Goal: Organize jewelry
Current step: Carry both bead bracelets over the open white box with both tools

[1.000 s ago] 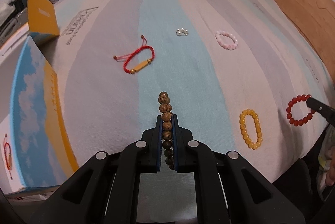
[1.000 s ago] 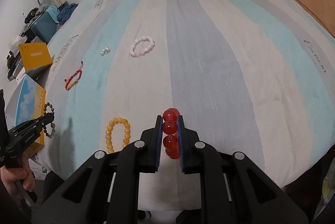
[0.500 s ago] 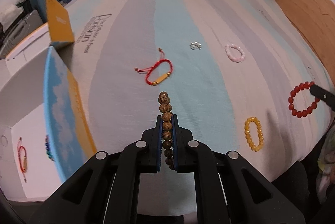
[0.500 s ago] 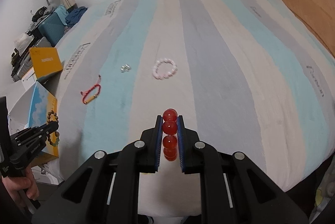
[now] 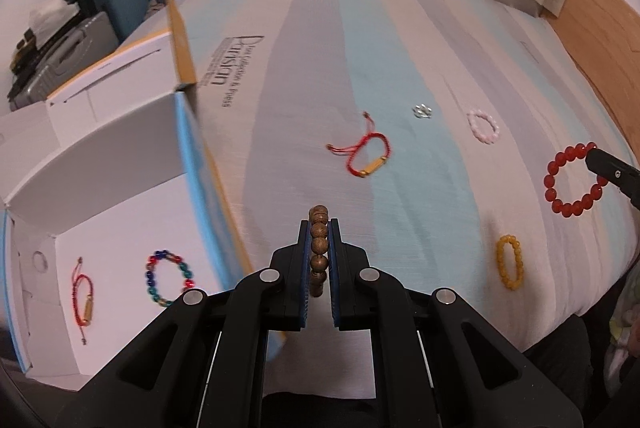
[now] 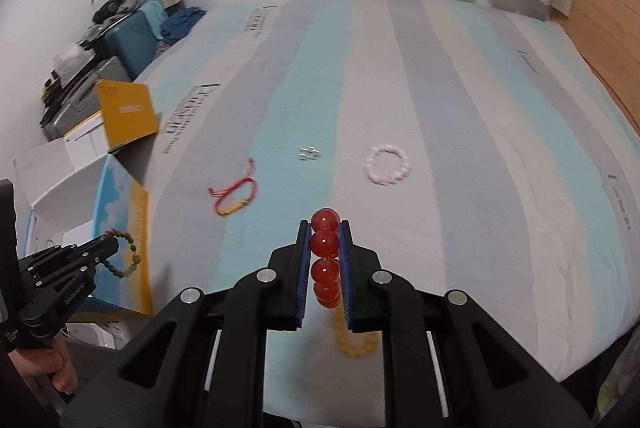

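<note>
Both grippers lifted; jaws pinch wooden bracelet, red bracelet.

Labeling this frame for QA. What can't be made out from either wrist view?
- Small silver pieces: too small in both views to tell what they are.
- Yellow bead bracelet: right wrist view, partly hidden by the right gripper, blurred.
- Wooden bead bracelet: left wrist view, lower loop hidden in the left gripper.
- Open box: left wrist view, near end cut off by the lens edge.
</note>
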